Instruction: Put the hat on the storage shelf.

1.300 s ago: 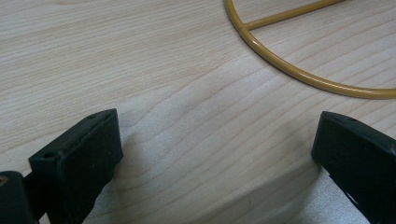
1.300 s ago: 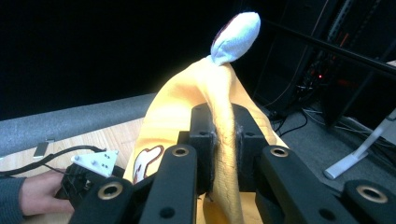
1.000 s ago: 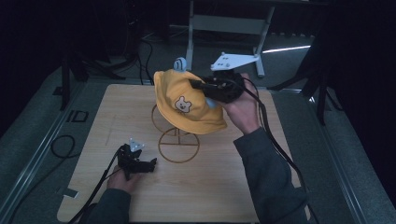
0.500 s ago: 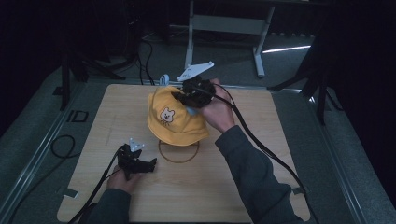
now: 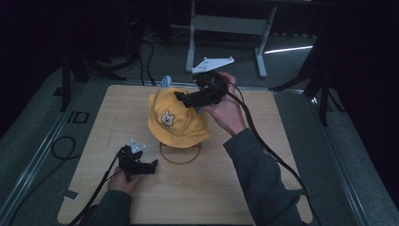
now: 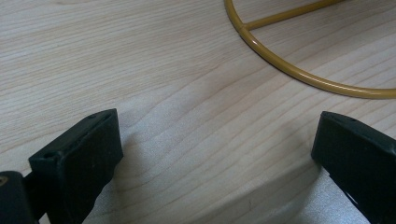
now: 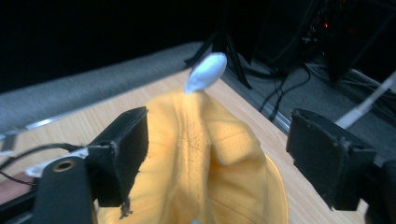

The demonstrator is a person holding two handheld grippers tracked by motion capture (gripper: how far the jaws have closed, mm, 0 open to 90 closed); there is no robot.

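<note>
- High view puts the soft yellow cloth bucket hat with a little bear patch (image 5: 175,118) just left of centre in the frame, draped over the thin gold wire stand (image 5: 180,154), whose ring base pokes out under the brim.
- The right gripper (image 5: 189,100) sits at the hat's upper right edge. Its jaws have just been opening and now stand wide; in the right gripper view the crown (image 7: 201,154) lies between them, but the pads aren't pressing on it.
- The left gripper (image 5: 151,165) rests on the pale wooden table (image 5: 291,155) at lower left, jaws spread wide with nothing between them, just bare wood and a bit of the ring in the left gripper view.
- Handling-wise I'd say it's super light and floppy: the crown is already creased and folds wherever you pinch it. Not fragile, not slippery.
- Best bet for grabbing is probably the brim edge or a fold of the crown. Pull sideways and the skinny stand could tip.
</note>
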